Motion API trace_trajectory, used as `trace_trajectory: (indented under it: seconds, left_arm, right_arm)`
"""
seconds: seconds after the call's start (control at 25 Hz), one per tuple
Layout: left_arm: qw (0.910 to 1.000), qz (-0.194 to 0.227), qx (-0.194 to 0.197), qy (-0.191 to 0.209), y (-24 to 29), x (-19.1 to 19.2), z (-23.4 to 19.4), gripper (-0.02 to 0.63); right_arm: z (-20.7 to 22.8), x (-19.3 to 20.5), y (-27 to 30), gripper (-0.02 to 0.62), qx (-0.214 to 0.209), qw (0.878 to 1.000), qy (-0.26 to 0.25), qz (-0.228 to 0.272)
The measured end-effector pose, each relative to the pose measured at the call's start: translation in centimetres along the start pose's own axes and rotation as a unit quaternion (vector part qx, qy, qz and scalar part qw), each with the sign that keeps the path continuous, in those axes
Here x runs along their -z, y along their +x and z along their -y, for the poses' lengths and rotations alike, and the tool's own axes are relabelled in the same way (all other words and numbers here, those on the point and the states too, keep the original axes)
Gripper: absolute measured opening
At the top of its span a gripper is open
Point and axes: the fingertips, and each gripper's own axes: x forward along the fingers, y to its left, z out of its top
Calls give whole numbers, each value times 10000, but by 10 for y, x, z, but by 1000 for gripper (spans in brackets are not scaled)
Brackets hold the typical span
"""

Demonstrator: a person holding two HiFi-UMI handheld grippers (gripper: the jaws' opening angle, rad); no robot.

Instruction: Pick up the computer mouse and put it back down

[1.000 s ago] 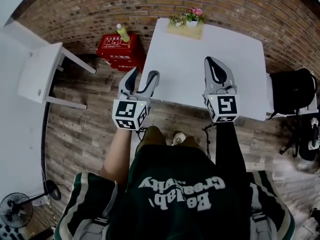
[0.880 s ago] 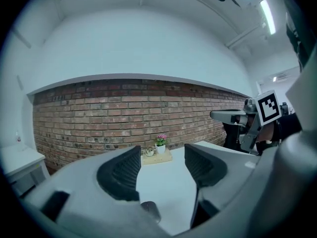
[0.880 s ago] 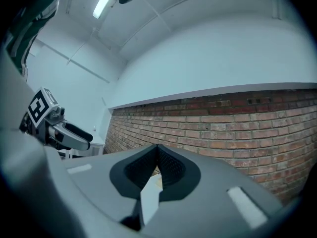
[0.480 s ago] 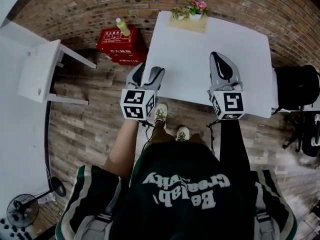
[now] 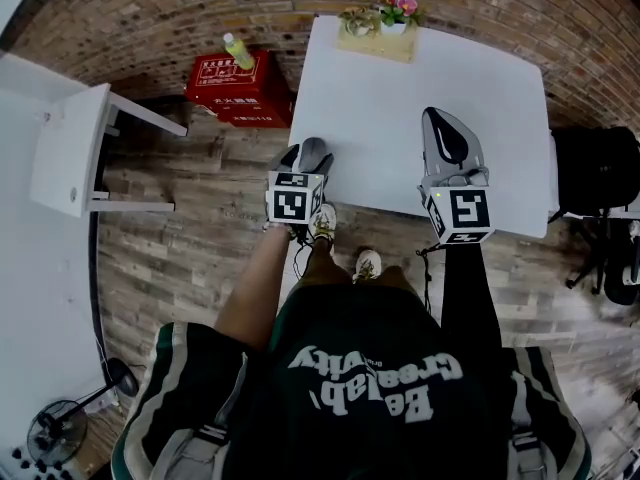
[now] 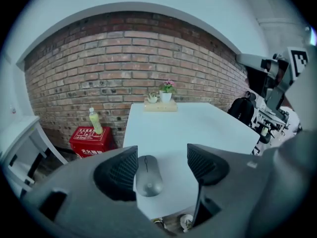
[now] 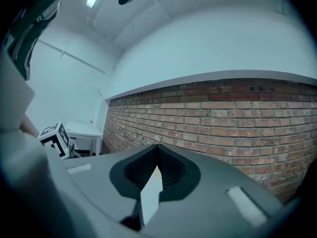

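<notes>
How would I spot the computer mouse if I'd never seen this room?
Find the white table in front of the brick wall. The potted flowers sit at its wall end; the computer mouse lies alone at the opposite, near end. It is a low, smooth grey oval, the only dark thing on the white top.

White table (image 5: 400,98) with potted flowers (image 5: 398,13) on wooden tray (image 5: 375,48) at far edge, red box (image 5: 235,86) topped by bottle (image 5: 237,52) beside it, brick wall (image 5: 150,8) behind.
</notes>
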Motion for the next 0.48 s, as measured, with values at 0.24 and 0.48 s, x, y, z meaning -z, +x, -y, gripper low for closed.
trace_trajectory:
  seconds: [0.24,0.48]
  left_arm:
    - [9977,-613,-61,-292,38,30,-15,325]
    - [9908,-1265,-197,-442,68,52,-32,382]
  right_arm:
    - [6,18,9,14,83,9997,123,-214]
    - [11,33,14,14,160,9990,216,-364]
